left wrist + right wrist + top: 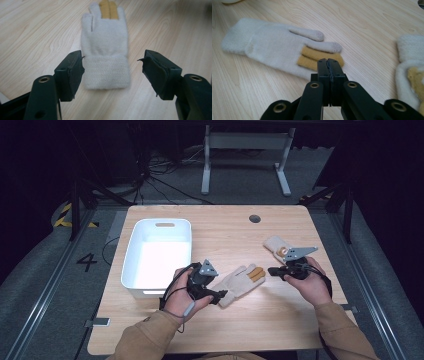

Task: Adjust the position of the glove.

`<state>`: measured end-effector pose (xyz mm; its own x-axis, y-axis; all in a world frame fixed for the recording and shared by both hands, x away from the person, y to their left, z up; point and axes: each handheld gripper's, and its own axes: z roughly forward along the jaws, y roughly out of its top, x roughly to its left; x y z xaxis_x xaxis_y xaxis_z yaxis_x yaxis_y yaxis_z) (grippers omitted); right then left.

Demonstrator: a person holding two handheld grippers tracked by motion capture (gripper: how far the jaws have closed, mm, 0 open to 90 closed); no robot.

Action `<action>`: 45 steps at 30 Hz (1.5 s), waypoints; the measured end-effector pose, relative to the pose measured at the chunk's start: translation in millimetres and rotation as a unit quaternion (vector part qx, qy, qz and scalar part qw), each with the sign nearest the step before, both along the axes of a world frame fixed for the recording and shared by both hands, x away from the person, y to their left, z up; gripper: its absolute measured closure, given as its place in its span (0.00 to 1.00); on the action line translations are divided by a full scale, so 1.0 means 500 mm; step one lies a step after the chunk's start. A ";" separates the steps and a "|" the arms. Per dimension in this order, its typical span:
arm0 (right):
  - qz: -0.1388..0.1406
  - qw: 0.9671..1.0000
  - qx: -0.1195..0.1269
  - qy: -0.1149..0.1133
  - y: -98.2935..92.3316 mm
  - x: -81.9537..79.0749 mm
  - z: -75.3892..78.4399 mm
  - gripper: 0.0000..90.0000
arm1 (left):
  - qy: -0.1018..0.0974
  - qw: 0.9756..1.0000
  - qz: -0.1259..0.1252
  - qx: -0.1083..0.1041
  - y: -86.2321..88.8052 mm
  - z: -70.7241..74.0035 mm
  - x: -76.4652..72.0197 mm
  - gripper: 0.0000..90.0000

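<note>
A cream knitted glove (pixel 240 280) with two tan fingers lies flat near the table's middle. In the left gripper view its ribbed cuff (pixel 106 72) lies between the jaws of my left gripper (pixel 111 60), which stand open on either side of it without pressing. From above, the left gripper (pixel 222 295) sits at the cuff end. My right gripper (pixel 329 61) is shut with nothing between its jaws, and its tip hangs just in front of the tan fingers (pixel 312 57). In the high view the right gripper (pixel 271 270) points at the glove's fingertips. A second cream glove (pixel 276 245) lies behind that hand.
A white plastic bin (pixel 131 265) stands at the left of the wooden table (pixel 225 330), close to my left hand. The table has a round cable hole (pixel 255 218) at the back. The second glove (pixel 412 75) lies to the right of the right gripper.
</note>
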<state>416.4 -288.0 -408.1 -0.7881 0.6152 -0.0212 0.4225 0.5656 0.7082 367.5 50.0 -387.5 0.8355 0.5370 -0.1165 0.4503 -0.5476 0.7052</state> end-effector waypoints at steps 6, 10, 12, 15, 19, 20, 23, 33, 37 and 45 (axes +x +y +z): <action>0.013 1.000 -0.005 0.008 0.022 0.019 0.008 1.00 | 0.001 1.000 0.007 0.005 0.014 0.006 0.001 0.36; 0.016 1.000 0.001 0.015 0.039 0.034 0.011 1.00 | 0.009 1.000 -0.008 0.009 0.009 -0.004 -0.004 0.35; 0.019 1.000 0.001 0.017 0.052 0.041 0.010 1.00 | 0.007 1.000 -0.017 0.011 0.007 -0.009 -0.007 0.35; 0.026 1.000 -0.004 0.018 0.071 0.049 0.007 1.00 | 0.002 1.000 -0.024 0.002 0.008 -0.002 -0.008 0.35; 0.034 0.999 -0.005 0.026 0.092 0.062 0.001 1.00 | 0.011 1.000 -0.025 -0.002 0.014 0.004 -0.007 0.36; 0.037 0.999 -0.008 0.027 0.096 0.065 -0.001 1.00 | 0.012 1.000 -0.022 -0.004 0.015 0.003 -0.006 0.36; 0.039 0.999 -0.014 0.035 0.108 0.075 -0.011 1.00 | 0.012 1.000 -0.021 -0.006 0.015 0.002 -0.005 0.36; 0.037 0.998 -0.011 0.051 0.124 0.095 -0.036 1.00 | 0.014 1.000 -0.026 -0.002 0.011 -0.003 -0.004 0.35; 0.036 0.998 -0.016 0.050 0.124 0.101 -0.046 1.00 | 0.015 1.000 -0.027 0.000 0.009 -0.006 -0.004 0.35; 0.035 0.997 -0.028 0.061 0.125 0.098 -0.060 1.00 | 0.020 0.999 -0.025 0.001 0.012 -0.010 -0.001 0.35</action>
